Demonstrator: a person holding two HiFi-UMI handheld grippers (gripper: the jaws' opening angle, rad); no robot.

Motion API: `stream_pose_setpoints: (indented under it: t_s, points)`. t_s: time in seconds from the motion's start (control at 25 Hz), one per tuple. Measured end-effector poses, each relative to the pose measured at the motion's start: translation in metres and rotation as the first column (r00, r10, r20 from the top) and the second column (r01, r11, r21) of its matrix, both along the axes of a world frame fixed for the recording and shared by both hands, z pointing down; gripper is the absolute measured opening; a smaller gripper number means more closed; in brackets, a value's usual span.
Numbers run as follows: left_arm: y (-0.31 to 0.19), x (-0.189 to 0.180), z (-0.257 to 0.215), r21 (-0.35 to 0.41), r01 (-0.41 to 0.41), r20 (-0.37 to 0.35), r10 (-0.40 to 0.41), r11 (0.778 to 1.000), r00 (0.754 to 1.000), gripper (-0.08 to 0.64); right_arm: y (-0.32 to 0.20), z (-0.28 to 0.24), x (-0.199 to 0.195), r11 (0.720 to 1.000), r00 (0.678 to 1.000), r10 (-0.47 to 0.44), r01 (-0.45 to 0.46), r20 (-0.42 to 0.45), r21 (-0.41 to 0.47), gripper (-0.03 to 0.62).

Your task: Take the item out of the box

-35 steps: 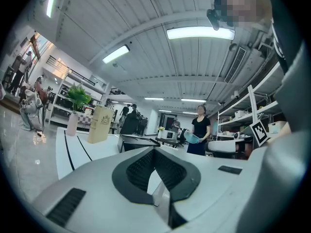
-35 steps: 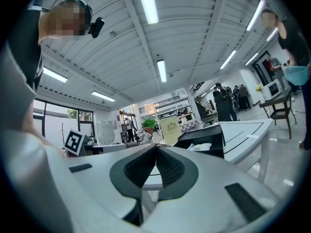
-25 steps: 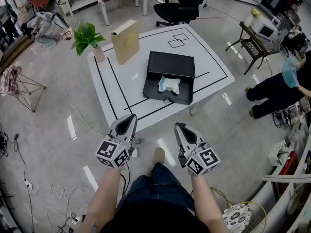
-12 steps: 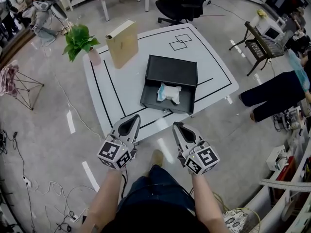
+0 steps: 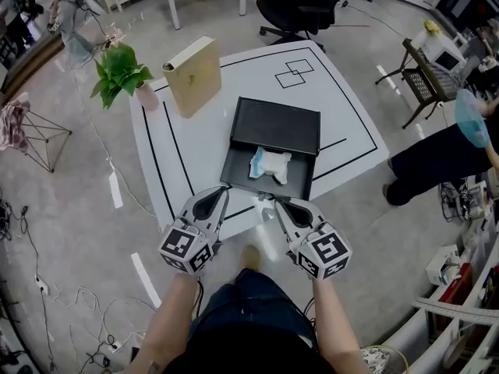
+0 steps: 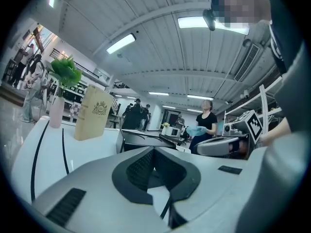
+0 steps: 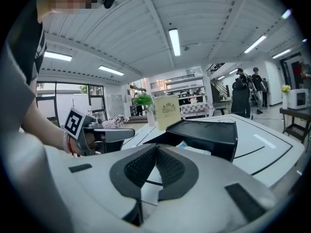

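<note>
Head view: a crumpled white-and-blue packet [image 5: 270,164] lies inside the open black box [image 5: 274,119] on the white table [image 5: 175,150]. The left gripper [image 5: 212,202] and right gripper [image 5: 284,212] have advanced to its near edge. Left gripper view: jaws together, empty. Right gripper view: jaws together, empty, box ahead.

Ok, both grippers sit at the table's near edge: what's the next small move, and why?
Probably open the right gripper and ease it forward over the near wall of the black box. Its jaws are together and empty, short of the box, and the white and blue packet lies inside, just ahead of it.
</note>
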State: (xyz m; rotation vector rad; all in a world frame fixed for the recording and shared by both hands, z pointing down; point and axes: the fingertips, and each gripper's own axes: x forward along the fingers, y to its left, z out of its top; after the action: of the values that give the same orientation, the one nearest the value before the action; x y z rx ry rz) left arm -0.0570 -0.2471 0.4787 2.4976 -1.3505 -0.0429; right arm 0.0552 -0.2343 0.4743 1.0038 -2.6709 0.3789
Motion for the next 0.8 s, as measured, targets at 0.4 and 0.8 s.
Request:
stream_pose_setpoints:
  t_s: [0.4, 0.8]
  points:
    - [-0.022, 0.009, 0.007, -0.031, 0.011, 0.036, -0.010, 0.999, 0.999, 0.002, -0.035, 0.007, 0.002, 0.994, 0.987, -0.099, 0.091, -0.124, -0.067, 0.005]
    - [-0.036, 0.003, 0.016, -0.080, 0.022, 0.066, -0.016, 0.997, 0.998, 0.002, -0.059, 0.025, -0.004, 0.987, 0.936, -0.154, 0.132, -0.317, -0.090, 0.005]
